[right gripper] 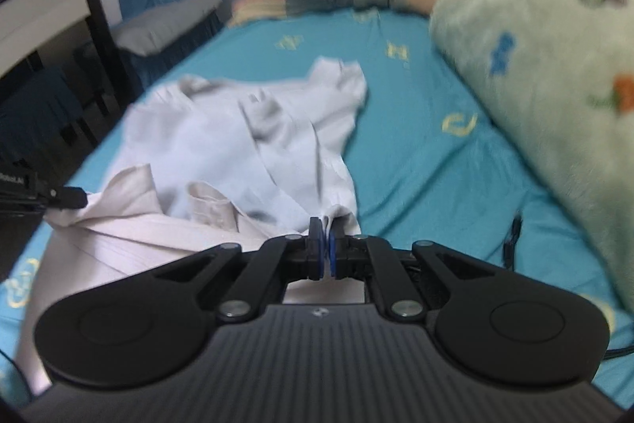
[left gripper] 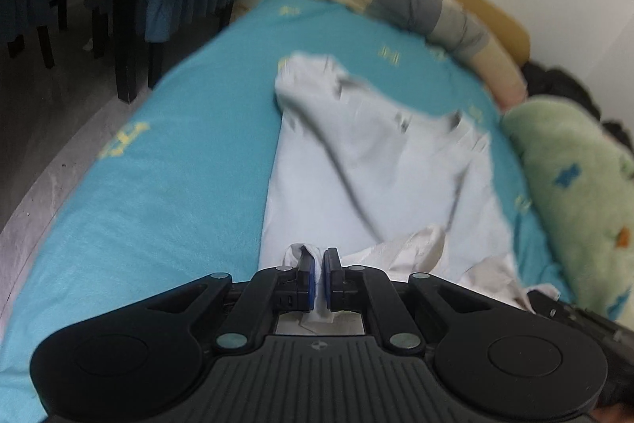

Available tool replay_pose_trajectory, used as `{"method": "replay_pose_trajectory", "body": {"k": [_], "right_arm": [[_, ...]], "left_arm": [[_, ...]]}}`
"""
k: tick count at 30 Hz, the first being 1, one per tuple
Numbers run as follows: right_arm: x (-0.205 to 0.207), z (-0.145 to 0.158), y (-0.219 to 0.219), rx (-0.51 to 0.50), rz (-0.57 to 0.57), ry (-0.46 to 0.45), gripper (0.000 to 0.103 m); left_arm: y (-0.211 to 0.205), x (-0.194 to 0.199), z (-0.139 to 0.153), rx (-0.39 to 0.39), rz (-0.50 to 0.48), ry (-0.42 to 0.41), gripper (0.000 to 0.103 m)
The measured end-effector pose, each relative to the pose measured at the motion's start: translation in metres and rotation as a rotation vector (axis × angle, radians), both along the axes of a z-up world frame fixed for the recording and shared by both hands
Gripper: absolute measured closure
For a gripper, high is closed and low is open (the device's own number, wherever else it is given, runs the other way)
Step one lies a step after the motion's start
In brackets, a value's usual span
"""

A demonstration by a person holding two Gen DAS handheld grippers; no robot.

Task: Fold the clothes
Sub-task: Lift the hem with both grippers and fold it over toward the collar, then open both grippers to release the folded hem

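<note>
- While both pairs of jaws are clenched, each pinches a corner of the same white garment: the left gripper bites a small bunch of white cloth at the near edge, and the right gripper nips the other near corner.
- From the jaws the garment runs away toward the far end of the bed, its long axis along the bed's length, the far part rumpled on the turquoise sheet.
- Between the two grips the near hem sags in loose folds, with the left gripper off to the left in the right wrist view.
- My judgement: neither hand is nearer; the fold turns on carrying the near edge toward the far one.
- A green plush blanket lies along the right, just beside the garment.
</note>
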State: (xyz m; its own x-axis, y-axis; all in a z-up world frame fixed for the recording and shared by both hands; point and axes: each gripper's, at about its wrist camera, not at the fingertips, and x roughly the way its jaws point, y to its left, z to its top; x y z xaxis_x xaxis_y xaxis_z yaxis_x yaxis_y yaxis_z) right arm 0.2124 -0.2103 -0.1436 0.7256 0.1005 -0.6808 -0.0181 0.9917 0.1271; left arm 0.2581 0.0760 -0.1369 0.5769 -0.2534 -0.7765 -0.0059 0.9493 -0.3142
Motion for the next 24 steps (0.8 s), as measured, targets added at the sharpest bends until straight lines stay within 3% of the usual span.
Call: {"method": "replay_pose_trajectory", "body": {"k": [5,7,9,11,12,13,18,24], "right_arm": [[0.009,-0.014,-0.013,0.092,-0.025,0.042,0.094],[0.008,-0.007,-0.016,0.115,-0.026,0.036,0.094],[0.004,0.003,-0.018,0.122,-0.031,0.023,0.088],[-0.004,0.016,-0.02,0.126,-0.037,-0.002,0.063],[-0.01,0.025,-0.021,0.134,-0.038,-0.019,0.036],[-0.017,0.034,-0.021,0.14,-0.037,-0.035,0.02],[-0.058,0.077,-0.016,0.152,-0.026,-0.104,0.022],[-0.116,0.113,0.0,0.087,0.002,-0.199,0.022]], "left_arm": [[-0.002,-0.002,-0.008,0.023,-0.012,-0.002,0.094],[-0.005,-0.01,0.005,0.036,-0.027,-0.023,0.081],[-0.008,-0.023,0.023,0.045,-0.043,-0.072,0.051],[-0.011,-0.041,0.043,0.062,-0.053,-0.133,0.039],[-0.013,-0.049,0.052,0.075,-0.058,-0.153,0.03],[-0.015,-0.057,0.062,0.087,-0.064,-0.173,0.026],[-0.021,-0.106,0.102,0.113,-0.069,-0.281,0.001],[-0.021,-0.171,0.123,0.148,-0.089,-0.353,0.0]]}}
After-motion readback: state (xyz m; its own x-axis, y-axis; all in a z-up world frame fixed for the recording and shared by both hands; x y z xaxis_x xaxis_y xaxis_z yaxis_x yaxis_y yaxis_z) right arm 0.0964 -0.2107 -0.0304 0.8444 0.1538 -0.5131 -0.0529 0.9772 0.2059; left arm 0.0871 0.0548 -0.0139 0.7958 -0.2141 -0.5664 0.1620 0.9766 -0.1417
